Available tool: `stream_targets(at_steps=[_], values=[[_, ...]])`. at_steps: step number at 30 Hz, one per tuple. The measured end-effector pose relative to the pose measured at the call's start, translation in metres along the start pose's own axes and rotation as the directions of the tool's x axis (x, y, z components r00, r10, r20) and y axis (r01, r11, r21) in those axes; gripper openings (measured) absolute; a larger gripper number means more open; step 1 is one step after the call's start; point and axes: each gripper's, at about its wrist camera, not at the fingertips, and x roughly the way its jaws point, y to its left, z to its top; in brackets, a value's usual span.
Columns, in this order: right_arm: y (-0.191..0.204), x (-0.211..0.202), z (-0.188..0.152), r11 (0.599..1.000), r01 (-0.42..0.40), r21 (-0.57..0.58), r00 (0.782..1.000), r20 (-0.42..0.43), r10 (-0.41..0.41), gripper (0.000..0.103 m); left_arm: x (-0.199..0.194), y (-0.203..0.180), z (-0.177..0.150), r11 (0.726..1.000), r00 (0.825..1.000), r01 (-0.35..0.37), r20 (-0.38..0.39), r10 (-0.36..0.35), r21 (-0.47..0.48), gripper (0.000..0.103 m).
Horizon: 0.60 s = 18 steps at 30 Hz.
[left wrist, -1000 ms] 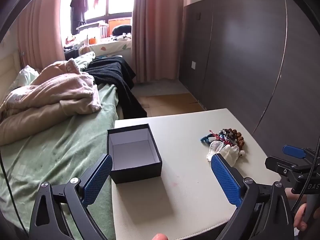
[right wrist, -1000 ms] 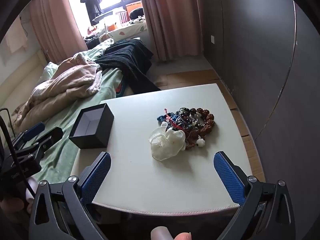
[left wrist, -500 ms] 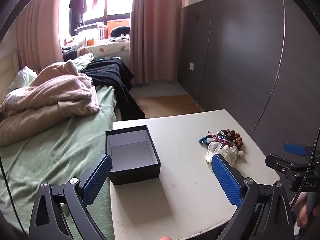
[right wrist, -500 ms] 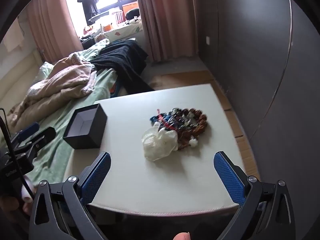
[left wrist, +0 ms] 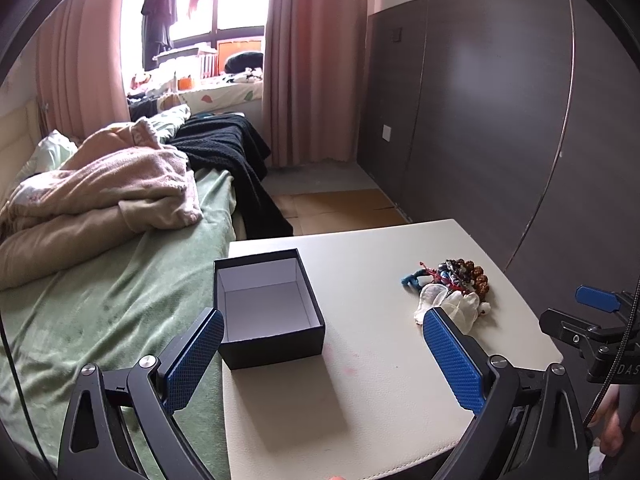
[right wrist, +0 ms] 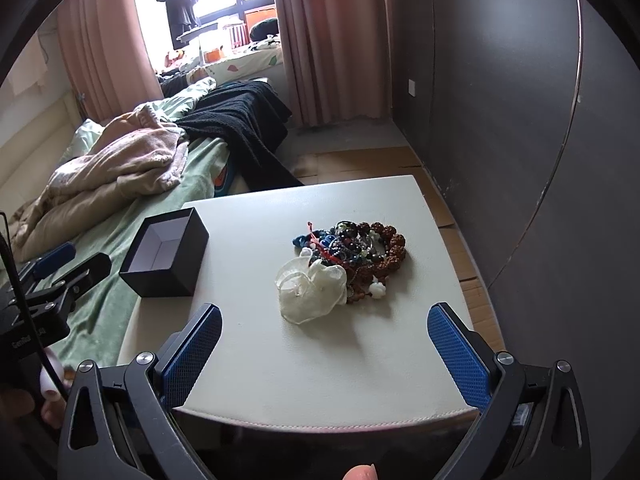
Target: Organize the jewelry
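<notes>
Bedroom, white bench (right wrist: 320, 368) beside green bed (left wrist: 100, 300): open black box (right wrist: 166, 258) at left edge, jewelry heap (right wrist: 356, 250) with white pouch (right wrist: 310, 290) right of centre. Left tool (left wrist: 320, 360) and right tool (right wrist: 326, 352): both spread wide, holding nothing, near side.

White letters "DAS", cut off at the frame edge, stand on the black body of the right gripper (left wrist: 600, 312) as seen from the left wrist view. On the left gripper (right wrist: 60, 268), seen from the right wrist view, small pale lettering is too blurred to read. Nothing else carries legible text.
</notes>
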Motion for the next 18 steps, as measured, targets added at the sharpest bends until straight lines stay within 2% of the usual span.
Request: stream_targets(at_steps=[7, 18], values=[[0.0001, -0.0018, -0.0002, 1.000, -0.006, 0.005, 1.000, -0.002, 0.006, 0.103, -0.0035, 0.0019, 0.0013, 1.000, 1.000, 0.011, 0.008, -0.011, -0.005, 0.100], [0.0017, -0.0027, 0.0001, 0.999, 0.042, -0.008, 0.999, -0.005, -0.042, 0.103, -0.0065, 0.0009, 0.0023, 1.000, 1.000, 0.007, 0.013, -0.007, -0.002, 0.100]])
